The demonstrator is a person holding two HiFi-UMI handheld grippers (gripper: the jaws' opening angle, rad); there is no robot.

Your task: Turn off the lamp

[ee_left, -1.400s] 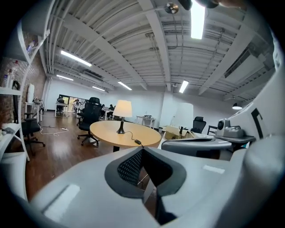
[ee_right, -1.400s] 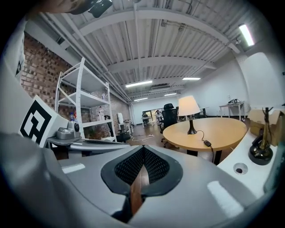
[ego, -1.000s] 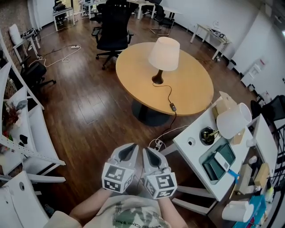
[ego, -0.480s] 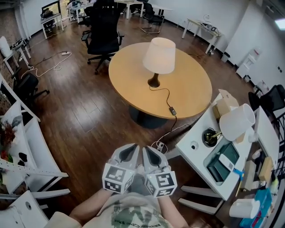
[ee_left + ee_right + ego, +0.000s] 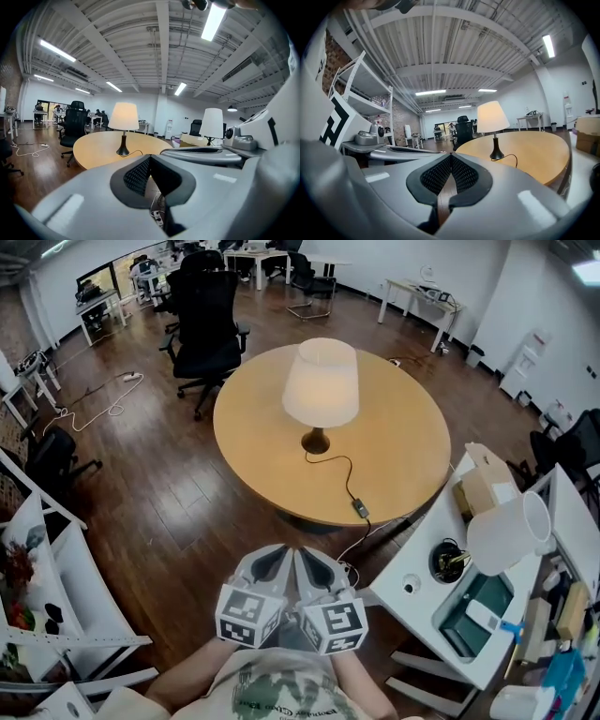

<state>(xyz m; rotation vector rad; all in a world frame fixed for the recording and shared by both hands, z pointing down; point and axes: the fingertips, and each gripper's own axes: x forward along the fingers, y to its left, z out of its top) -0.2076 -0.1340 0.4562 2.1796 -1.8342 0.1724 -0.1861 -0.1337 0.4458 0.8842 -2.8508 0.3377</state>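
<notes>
The table lamp (image 5: 321, 382) stands upright mid-way across the round wooden table (image 5: 412, 442), its cream shade glowing warm in both gripper views. Only the head view shows its black cord (image 5: 342, 470) reaching an in-line switch (image 5: 360, 510) by the table's near edge. The left gripper (image 5: 277, 554) and right gripper (image 5: 303, 556) are side by side, well short of the table, each with jaws pressed together on nothing

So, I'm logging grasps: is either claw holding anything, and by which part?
Nothing is held. The left claw and the right claw are both shut and empty, short of the white-shaded lamp on the round wooden table.
</notes>
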